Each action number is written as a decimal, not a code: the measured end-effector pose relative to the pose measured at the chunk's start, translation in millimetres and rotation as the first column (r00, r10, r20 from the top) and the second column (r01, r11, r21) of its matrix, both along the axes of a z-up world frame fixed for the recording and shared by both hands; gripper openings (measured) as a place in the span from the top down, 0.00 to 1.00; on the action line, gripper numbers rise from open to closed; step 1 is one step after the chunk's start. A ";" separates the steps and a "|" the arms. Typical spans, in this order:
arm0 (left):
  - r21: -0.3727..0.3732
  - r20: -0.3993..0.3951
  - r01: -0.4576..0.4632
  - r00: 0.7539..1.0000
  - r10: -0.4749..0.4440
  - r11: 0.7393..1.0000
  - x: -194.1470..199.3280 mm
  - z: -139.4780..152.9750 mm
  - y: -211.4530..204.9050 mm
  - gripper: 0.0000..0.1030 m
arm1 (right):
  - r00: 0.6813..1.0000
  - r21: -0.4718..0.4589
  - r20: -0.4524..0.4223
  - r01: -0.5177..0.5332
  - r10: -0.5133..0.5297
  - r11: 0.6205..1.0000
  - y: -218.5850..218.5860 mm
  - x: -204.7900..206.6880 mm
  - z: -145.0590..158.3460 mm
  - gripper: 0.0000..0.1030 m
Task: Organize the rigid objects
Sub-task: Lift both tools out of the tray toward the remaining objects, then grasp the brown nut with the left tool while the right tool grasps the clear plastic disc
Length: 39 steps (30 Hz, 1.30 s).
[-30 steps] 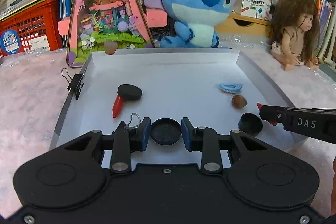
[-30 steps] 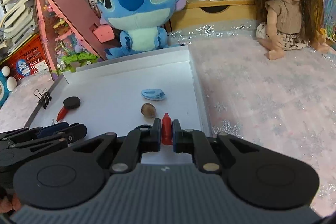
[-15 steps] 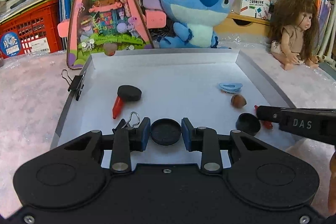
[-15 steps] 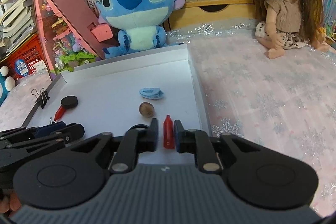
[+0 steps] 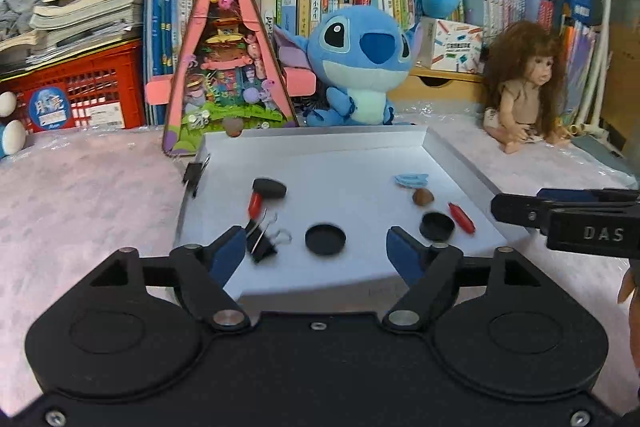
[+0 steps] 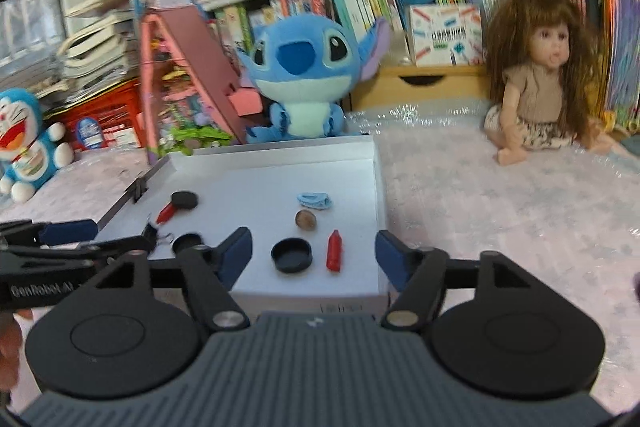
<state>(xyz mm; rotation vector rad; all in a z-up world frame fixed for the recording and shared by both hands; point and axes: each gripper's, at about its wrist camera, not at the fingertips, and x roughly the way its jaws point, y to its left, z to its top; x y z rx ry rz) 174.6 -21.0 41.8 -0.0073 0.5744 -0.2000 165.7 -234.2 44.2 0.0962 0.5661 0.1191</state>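
— What do the left gripper's fingers hold?

— Nothing. The left gripper [image 5: 318,247] has its blue-padded fingers [image 5: 229,251] spread wide at lower centre of its frame, level above the tray's near edge. Between them, flat on the tray [image 5: 352,157], lies a round black cap [image 5: 325,239]; a black binder clip [image 5: 262,241] with wire handles rests just inside the left pad.

— And the right?

— The right gripper [image 6: 314,253] is likewise spread, empty, held level at the tray's near edge. In the gap ahead lie a second black cap [image 6: 291,255], hollow side up, and beside it a small red bottle [image 6: 334,250], on its side.

— Further out?

— A brown nut [image 6: 306,219] and a ribbed pale-blue piece [image 6: 315,200] at centre frame; a black disc [image 6: 184,201] touching a red peg [image 6: 165,213] at centre left. The tray is smooth, white, with raised walls; another clip [image 5: 193,174] grips its left rim. It sits on glittery pink cloth [image 6: 500,211].
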 end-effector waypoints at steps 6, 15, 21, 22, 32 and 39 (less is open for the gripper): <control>-0.023 0.012 -0.006 1.000 0.006 1.000 -50.4 -11.0 19.4 0.23 | 1.000 -0.052 0.025 -0.015 0.016 0.999 -5.6 -46.1 -8.7 0.17; -0.012 0.019 0.008 1.000 -0.008 1.000 -110.0 -34.1 29.6 0.24 | 1.000 -0.107 0.029 0.003 0.000 0.994 -12.4 -100.4 -36.9 0.16; -0.014 0.011 0.025 1.000 -0.025 1.000 -125.6 -43.5 27.5 0.33 | 1.000 -0.146 0.026 -0.009 0.013 0.989 -6.7 -114.1 -46.6 0.16; -0.013 0.008 0.025 1.000 -0.025 1.000 -125.2 -44.5 26.7 0.35 | 1.000 -0.154 0.027 -0.008 0.012 0.988 -5.7 -115.1 -47.5 0.16; -0.010 -0.021 0.031 0.999 -0.031 0.999 -123.1 -52.0 21.5 0.53 | 1.000 -0.158 0.012 0.009 -0.007 0.987 -2.5 -110.2 -52.4 0.16; -0.004 -0.018 0.031 0.999 -0.031 1.000 -124.1 -53.3 19.3 0.74 | 1.000 -0.157 0.005 0.011 -0.010 0.988 -2.9 -108.3 -53.5 0.16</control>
